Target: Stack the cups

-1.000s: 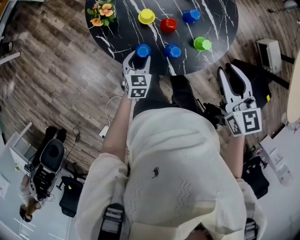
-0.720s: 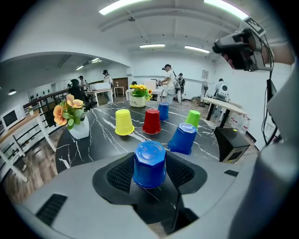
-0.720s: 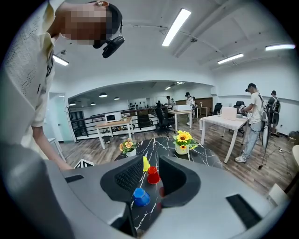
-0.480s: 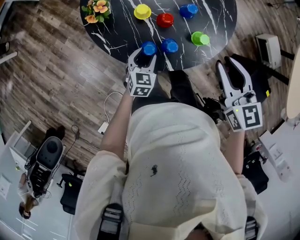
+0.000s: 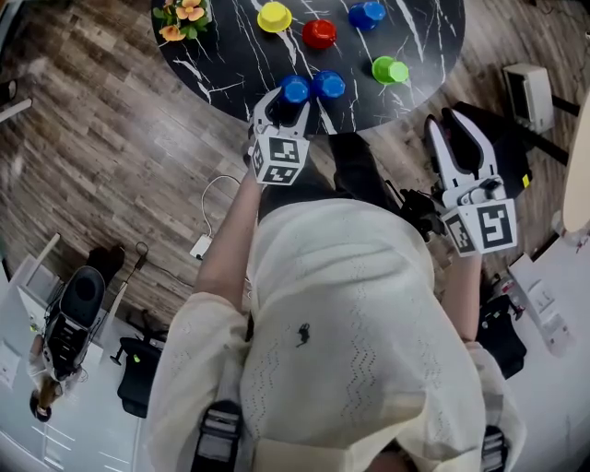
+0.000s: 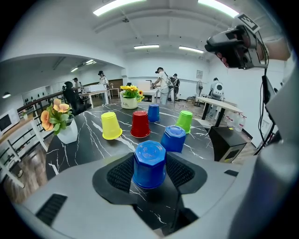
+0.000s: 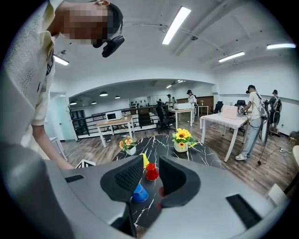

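Note:
Several upside-down cups stand on the black marble table [image 5: 230,55]: yellow [image 5: 275,16], red [image 5: 319,33], a far blue [image 5: 366,14], green [image 5: 390,70] and two near blue ones. My left gripper [image 5: 281,103] reaches over the table's near edge. Its open jaws stand on both sides of the nearest blue cup [image 6: 149,163], which rests on the table. The second blue cup [image 6: 174,138] is just behind it to the right. My right gripper [image 5: 447,124] hangs off the table at the right, open [image 7: 150,179] and empty.
A white vase of orange flowers [image 5: 180,11] stands at the table's left rim. A black box [image 6: 227,142] sits on the wooden floor right of the table. People and desks fill the room behind.
My left gripper has moved forward over the table edge, and the near blue cup now stands between its jaws. The right gripper has stayed in place.

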